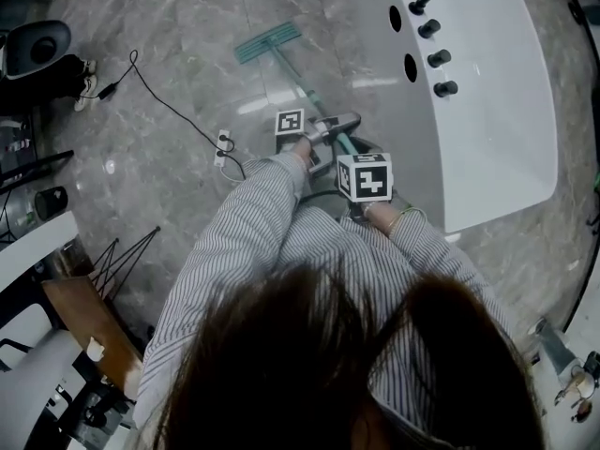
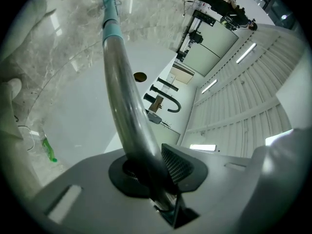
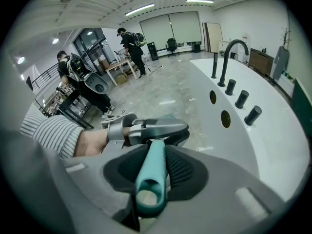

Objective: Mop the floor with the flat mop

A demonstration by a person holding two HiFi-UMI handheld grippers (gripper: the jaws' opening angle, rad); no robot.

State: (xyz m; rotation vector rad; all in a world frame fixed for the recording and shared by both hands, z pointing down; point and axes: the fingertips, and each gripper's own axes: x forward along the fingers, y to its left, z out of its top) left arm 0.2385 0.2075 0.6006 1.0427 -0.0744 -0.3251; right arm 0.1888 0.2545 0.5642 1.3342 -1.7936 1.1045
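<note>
Pressing the teal flat mop head (image 1: 270, 41) at twelve o'clock flat on the grey marble floor (image 1: 169, 54), left tongs (image 2: 156, 172) clenched on its grey metal pole (image 2: 122, 91), right tongs (image 3: 155, 165) clenched on its teal grip (image 3: 148, 194).

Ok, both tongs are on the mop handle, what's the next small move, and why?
Probably draw the mop head back toward you across the floor: left tongs and right tongs are clamped on the handle, and the head lies flat ahead, beside the tub.
</note>
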